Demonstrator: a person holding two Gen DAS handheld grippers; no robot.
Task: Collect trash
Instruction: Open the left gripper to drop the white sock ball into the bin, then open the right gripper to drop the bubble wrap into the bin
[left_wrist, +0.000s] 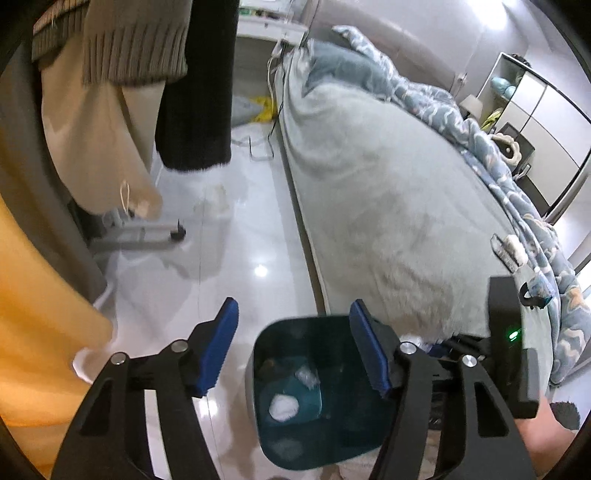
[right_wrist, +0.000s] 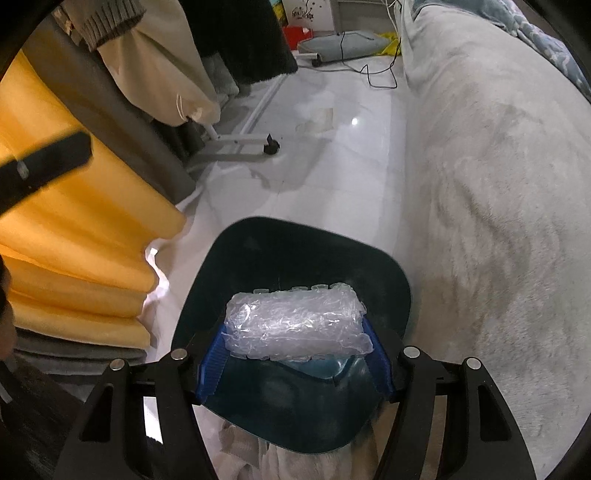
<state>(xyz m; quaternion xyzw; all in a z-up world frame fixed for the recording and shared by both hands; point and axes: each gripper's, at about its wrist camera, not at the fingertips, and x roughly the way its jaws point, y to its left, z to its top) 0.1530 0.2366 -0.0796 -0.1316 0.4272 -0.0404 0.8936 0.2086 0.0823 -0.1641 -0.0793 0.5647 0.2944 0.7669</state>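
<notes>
A dark teal trash bin (left_wrist: 258, 354) stands on the floor beside the bed; white crumpled trash (left_wrist: 282, 406) lies at its bottom. My left gripper (left_wrist: 293, 343) is open and empty above the bin's left side. My right gripper (right_wrist: 295, 354) is shut on a roll of clear bubble wrap (right_wrist: 295, 323) and holds it directly over the bin's opening (right_wrist: 258, 258). The right gripper's body also shows at the right edge of the left wrist view (left_wrist: 506, 332).
A bed with a pale fleecy blanket (left_wrist: 388, 192) fills the right side. A clothes rack on wheels (right_wrist: 271, 144) with hanging garments stands to the left, next to yellow curtains (right_wrist: 74, 221). Cables (right_wrist: 369, 74) lie on the glossy white floor beyond.
</notes>
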